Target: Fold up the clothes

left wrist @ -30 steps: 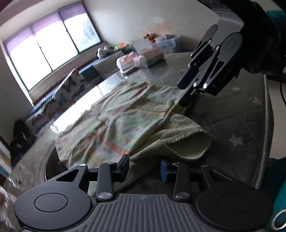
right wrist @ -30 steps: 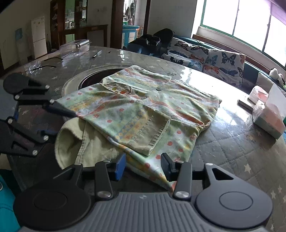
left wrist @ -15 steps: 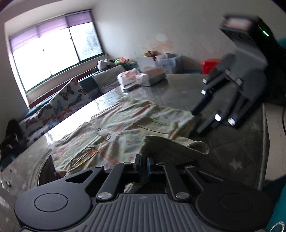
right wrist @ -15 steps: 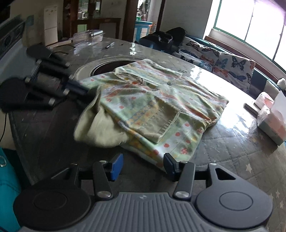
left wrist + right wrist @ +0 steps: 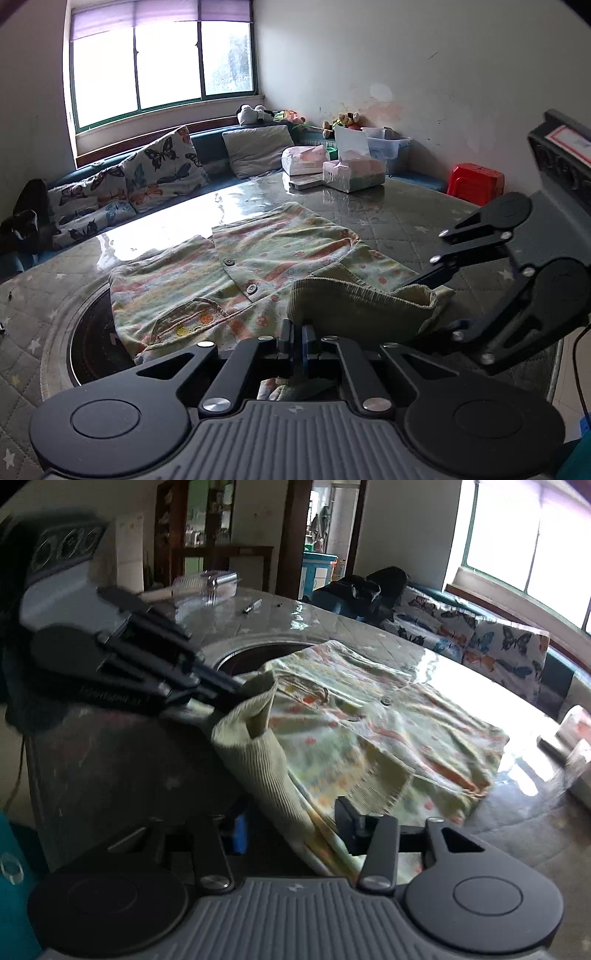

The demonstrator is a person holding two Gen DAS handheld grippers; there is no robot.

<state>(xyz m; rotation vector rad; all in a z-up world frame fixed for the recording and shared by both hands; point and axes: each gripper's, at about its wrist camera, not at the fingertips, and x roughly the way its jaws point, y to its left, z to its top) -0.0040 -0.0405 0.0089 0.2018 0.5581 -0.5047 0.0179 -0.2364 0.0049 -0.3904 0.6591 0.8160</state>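
Note:
A pale green patterned shirt point(image 5: 266, 266) with buttons and a pocket lies on the round table point(image 5: 388, 210). Its near hem is turned up, showing the plain ribbed inside point(image 5: 354, 299). My left gripper point(image 5: 298, 341) is shut on that hem and holds it off the table. In the right wrist view the shirt point(image 5: 369, 734) hangs between the fingers of my right gripper point(image 5: 290, 830), which is open with the lifted hem between its jaws. The left gripper also shows there point(image 5: 236, 698), pinching the cloth. The right gripper also shows at the right of the left wrist view point(image 5: 436, 295).
Tissue packs point(image 5: 351, 173) stand at the table's far side. A dark round recess point(image 5: 92, 343) sits in the table's middle, partly under the shirt. A clear plastic box point(image 5: 207, 585) lies at the far edge. A cushioned bench point(image 5: 147, 181) runs under the window.
My left gripper closed on the shirt's near hem and lifted it. My right gripper moved in so that the raised hem lies between its open fingers.

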